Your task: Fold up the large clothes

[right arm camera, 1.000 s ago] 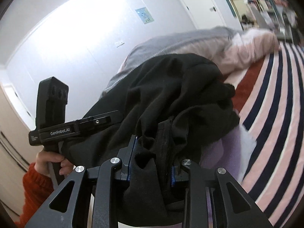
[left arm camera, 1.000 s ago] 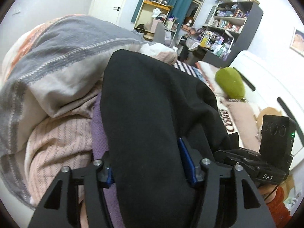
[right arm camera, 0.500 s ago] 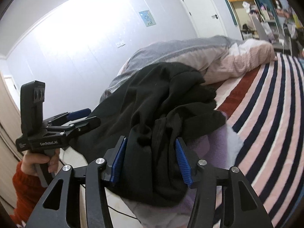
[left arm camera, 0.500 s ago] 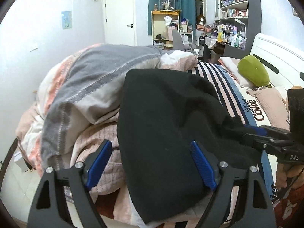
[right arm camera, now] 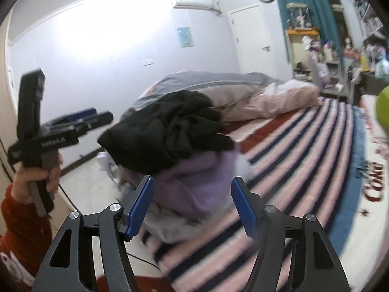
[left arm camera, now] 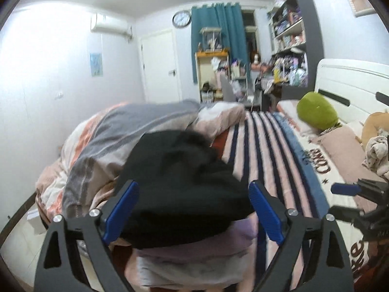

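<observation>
**Black garment bundled on the stack, both tools standing clear**

The black garment (left arm camera: 180,185) is a soft, matte, rumpled mound with rounded folds, its edges blurred in both views. It sits on top of a lilac knit garment (right arm camera: 192,185) with a fuzzy, ribbed surface, and under that a pale folded layer whose make I cannot tell. The stack rests at the near edge of the bed (left arm camera: 272,146), whose cover is striped in pink, navy and dark red, with lettering cut off at 3 o'clock. A heaped quilt (left arm camera: 126,131) in grey, peach and cream bands fills the 10 o'clock side. A green plush cushion (left arm camera: 316,114) lies by the white headboard at 2 o'clock.

The left tool (left arm camera: 193,211) has rigid black arms and ridged blue pads; its jaws have just been opening and stand wide, the black bundle seen between them but not pressed by either pad. In the right wrist view, the right tool (right arm camera: 192,206) has jaws that have likewise been opening; they stand apart and grip nothing, with the lilac knit beyond the gap and the black garment farther off at 12 o'clock.

A hand (right arm camera: 36,177) in a red sleeve holds the left tool's handle at 9 o'clock in that view; the sleeve is cut off by the frame. The shelves in the background are too cluttered and blurred to read.
</observation>
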The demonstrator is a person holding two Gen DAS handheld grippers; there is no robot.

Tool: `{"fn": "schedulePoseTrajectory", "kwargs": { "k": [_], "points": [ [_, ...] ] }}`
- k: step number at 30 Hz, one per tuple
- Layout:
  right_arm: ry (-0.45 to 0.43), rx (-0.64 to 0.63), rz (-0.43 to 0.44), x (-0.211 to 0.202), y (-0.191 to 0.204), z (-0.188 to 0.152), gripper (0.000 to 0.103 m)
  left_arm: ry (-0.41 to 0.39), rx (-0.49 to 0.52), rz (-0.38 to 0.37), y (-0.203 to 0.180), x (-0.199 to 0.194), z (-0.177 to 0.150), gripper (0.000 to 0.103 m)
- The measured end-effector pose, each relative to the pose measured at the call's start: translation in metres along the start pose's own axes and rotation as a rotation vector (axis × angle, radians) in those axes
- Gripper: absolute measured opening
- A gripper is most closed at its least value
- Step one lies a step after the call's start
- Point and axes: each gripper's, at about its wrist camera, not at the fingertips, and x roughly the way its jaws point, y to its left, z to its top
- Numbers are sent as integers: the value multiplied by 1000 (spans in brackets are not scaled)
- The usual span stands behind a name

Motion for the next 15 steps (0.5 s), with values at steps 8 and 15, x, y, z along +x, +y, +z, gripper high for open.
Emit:
{"fn": "schedulePoseTrajectory", "kwargs": {
  "k": [8,15],
  "points": [
    [-111,-30,-233,-110,-19,-46,78,-214,20,-10,-112,-56,-14,102],
    [-230,-75,-441,-199,-18,-80,103,-280,-4,-75,-191,-81,-26,103]
  ]
}}
